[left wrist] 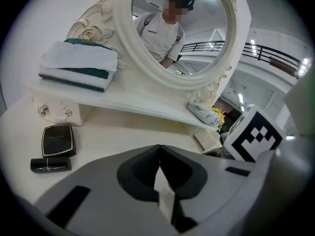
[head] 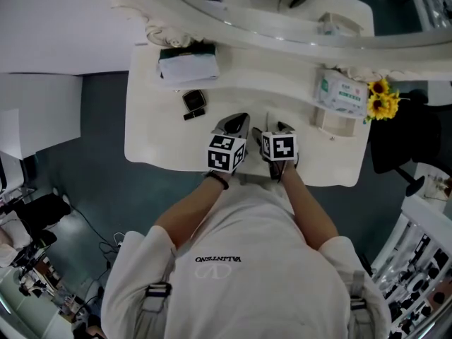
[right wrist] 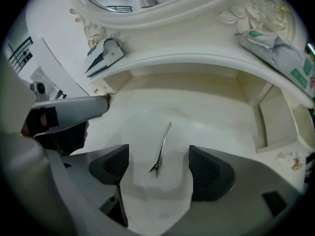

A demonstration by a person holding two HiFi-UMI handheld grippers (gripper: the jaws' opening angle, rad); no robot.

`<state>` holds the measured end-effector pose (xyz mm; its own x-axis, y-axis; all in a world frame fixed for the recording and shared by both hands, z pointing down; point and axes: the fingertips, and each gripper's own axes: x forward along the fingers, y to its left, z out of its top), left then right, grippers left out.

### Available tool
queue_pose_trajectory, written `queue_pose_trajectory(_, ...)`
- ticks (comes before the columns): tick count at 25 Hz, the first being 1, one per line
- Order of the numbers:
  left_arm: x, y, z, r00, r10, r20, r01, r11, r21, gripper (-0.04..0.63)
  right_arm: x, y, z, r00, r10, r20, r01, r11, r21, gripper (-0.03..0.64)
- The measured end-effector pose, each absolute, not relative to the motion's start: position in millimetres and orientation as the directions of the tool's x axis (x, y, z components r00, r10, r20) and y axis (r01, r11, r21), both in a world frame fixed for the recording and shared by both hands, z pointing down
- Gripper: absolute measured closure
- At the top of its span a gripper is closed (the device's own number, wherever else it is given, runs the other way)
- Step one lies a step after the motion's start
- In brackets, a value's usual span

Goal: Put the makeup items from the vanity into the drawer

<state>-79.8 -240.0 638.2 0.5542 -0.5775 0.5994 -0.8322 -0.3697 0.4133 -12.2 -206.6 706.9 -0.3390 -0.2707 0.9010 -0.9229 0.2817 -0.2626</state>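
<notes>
Far left on the white desk [head: 141, 129], a black compact [left wrist: 58, 140] lies flat with a black tube [left wrist: 50, 164] just in front of it; both are well apart from either claw. The left claw [left wrist: 158, 154] is closed with nothing in it, its tips meeting over bare desk, and it slants gently down toward the mirror. Right of it lies the thing this move turns on, a thin metal hair clip [right wrist: 161, 149] flat on the desk, between the jaws of the right claw [right wrist: 158, 163] but touched by neither. The clip's long axis runs away from the claw toward the mirror, with its pinch end nearest, so the jaws flank its narrow width. The right claw stands wide and tips steeply down over it, clearly the nearer of the two. The two hands sit side by side at the desk's front edge. As I judge it, closing squarely on so slim a clip is the hard part
</notes>
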Motion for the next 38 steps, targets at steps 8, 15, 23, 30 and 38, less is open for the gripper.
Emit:
queue_pose_trajectory(8,-80,-242,642,0.561,-0.565,0.605,-0.828,-0.378,0.415,0.594,-6,-202,715,-0.243,-0.276,0.930,-0.941,0.299,-0.157,0.283)
queue_pose_trajectory(15,-77,-242,642,0.568,-0.552,0.610,-0.823,-0.391,0.412,0.594,4,-204,715,-0.193,-0.301,0.934,-0.957,0.269,-0.112,0.364)
queue_pose_trajectory(23,-81,-240,644,0.562,-0.549,0.618,-0.827,-0.392,0.404,0.594,5,-205,714,-0.175,-0.313,0.934,-0.961,0.260,-0.093,0.387)
queue_pose_trajectory(30,-83,-236,644,0.556,-0.549,0.624,-0.831,-0.397,0.391,0.594,-1,-203,716,-0.179,-0.327,0.928,-0.957,0.278,-0.087,0.478)
queue_pose_trajectory(38,-85,-233,641,0.553,-0.557,0.620,-0.832,-0.407,0.376,0.594,-5,-201,717,-0.174,-0.341,0.924,-0.954,0.289,-0.073,0.588)
